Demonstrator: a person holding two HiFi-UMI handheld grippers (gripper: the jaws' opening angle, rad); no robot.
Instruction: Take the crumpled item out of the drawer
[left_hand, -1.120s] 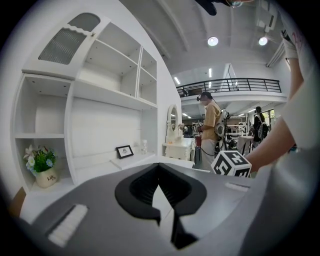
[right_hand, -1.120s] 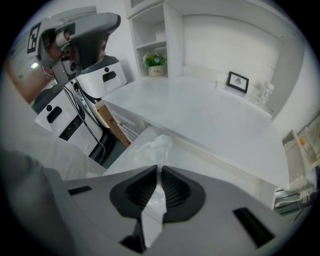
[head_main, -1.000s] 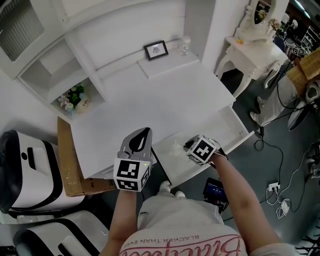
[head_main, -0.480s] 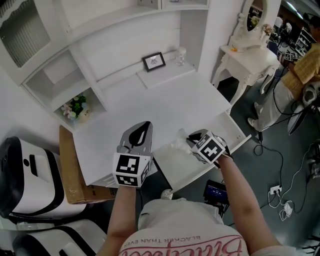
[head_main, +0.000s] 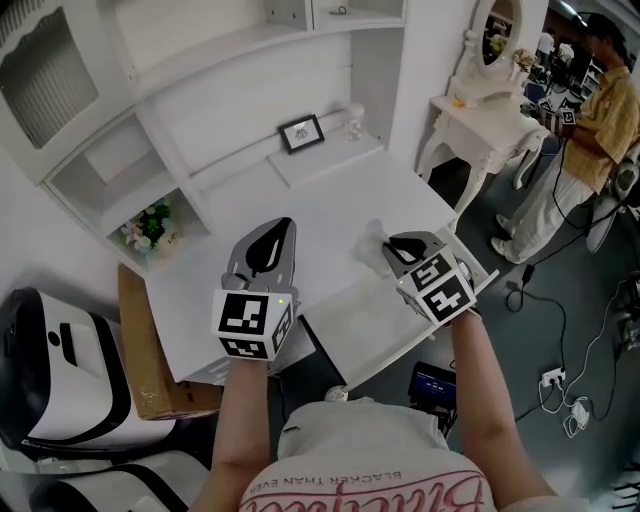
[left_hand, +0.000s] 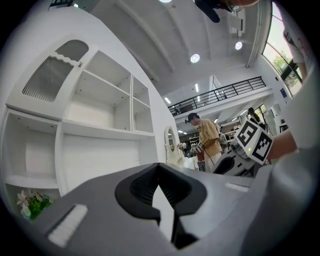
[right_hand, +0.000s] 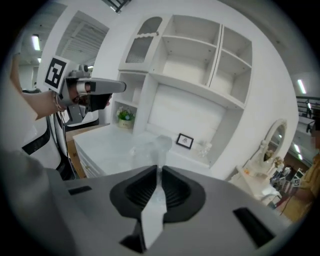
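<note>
We see the right gripper (right_hand: 159, 169) with its jaws pressed together on a thin fold of the crumpled item (right_hand: 150, 145), a pale, see-through wad. The wad bunches up just beyond the jaw tips and slightly to their left. Its length runs roughly along the line of the jaws and points toward the back shelves.

In the head view, the right gripper (head_main: 392, 248) is held over the front right part of the white tabletop (head_main: 300, 210). It sits just past the open drawer (head_main: 365, 320). The crumpled item (head_main: 368, 240) is outside the drawer, sticking out from the jaw tips over the tabletop. We cannot tell whether it touches the surface. The right forearm rises from the lower right of the view and slants up and to the left, with the marker cube facing the camera.

The left gripper (left_hand: 159, 166) has its jaw tips meeting, and nothing is between them. In the head view, the left gripper (head_main: 274, 232) hovers over the front left part of the tabletop and points toward the shelves. Its bare forearm comes almost straight up from the bottom of the view.

Farther back, a small picture frame (head_main: 301, 132) stands on a low ledge against the rear panel. A pot of flowers (head_main: 147, 225) sits in a side cubby on the left. A person in a yellow shirt (head_main: 590, 110) stands well off to the right.
</note>
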